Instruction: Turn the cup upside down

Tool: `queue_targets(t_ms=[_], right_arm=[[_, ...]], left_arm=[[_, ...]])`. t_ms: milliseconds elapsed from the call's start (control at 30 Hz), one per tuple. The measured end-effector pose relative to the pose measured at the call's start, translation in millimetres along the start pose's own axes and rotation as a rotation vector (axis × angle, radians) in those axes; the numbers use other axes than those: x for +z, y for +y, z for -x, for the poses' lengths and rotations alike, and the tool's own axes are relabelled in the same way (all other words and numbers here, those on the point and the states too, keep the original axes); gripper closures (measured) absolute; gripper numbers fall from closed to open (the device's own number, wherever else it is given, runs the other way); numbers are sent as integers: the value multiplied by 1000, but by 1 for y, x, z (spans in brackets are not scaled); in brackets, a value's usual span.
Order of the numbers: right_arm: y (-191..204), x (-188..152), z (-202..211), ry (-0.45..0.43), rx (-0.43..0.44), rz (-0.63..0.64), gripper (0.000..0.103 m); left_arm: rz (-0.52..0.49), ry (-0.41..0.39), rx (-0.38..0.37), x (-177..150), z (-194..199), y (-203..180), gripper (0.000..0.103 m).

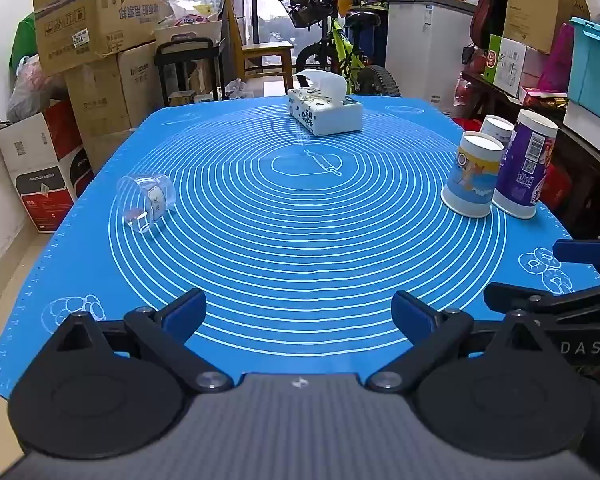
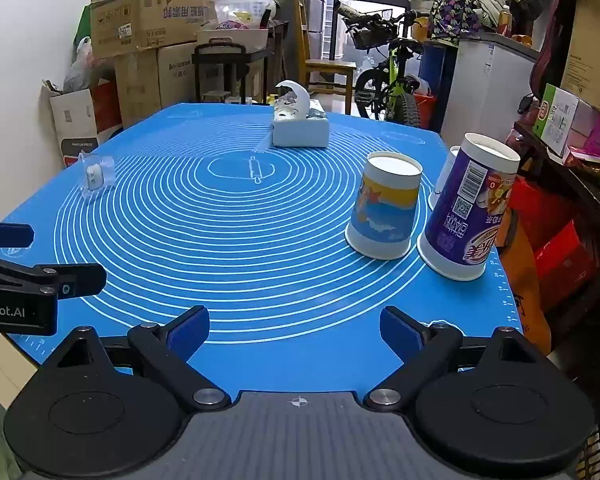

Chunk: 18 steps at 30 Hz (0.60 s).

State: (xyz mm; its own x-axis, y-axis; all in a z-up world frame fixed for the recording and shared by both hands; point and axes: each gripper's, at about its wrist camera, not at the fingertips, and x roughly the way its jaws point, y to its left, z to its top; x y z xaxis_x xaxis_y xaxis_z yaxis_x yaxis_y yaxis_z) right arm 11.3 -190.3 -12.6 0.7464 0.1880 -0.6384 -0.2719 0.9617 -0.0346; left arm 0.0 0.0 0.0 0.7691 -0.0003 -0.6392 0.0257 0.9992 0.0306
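Observation:
A clear plastic cup [image 1: 146, 202] lies on its side at the left of the blue mat [image 1: 300, 248]; it also shows in the right wrist view [image 2: 96, 176]. Three paper cups stand upside down at the right: a blue-and-yellow one [image 1: 473, 174] [image 2: 384, 210], a purple one [image 1: 525, 164] [image 2: 466, 210], and a white one [image 1: 496, 128] [image 2: 446, 178] behind them. My left gripper [image 1: 299, 314] is open and empty over the mat's near edge. My right gripper [image 2: 295, 328] is open and empty, near the front right.
A white tissue box [image 1: 324, 110] [image 2: 300, 128] stands at the far middle of the mat. Cardboard boxes [image 1: 96, 20] pile up at the left, a bicycle [image 1: 340, 52] and a white cabinet [image 1: 428, 48] stand behind the table, shelves with boxes at the right.

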Motion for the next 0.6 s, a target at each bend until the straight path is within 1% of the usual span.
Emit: queue_targets(t_ms=[600], right_arm=[[0,0,1,3,-9,4,10]], left_arm=[[-3,-3,4,1,4,4,5]])
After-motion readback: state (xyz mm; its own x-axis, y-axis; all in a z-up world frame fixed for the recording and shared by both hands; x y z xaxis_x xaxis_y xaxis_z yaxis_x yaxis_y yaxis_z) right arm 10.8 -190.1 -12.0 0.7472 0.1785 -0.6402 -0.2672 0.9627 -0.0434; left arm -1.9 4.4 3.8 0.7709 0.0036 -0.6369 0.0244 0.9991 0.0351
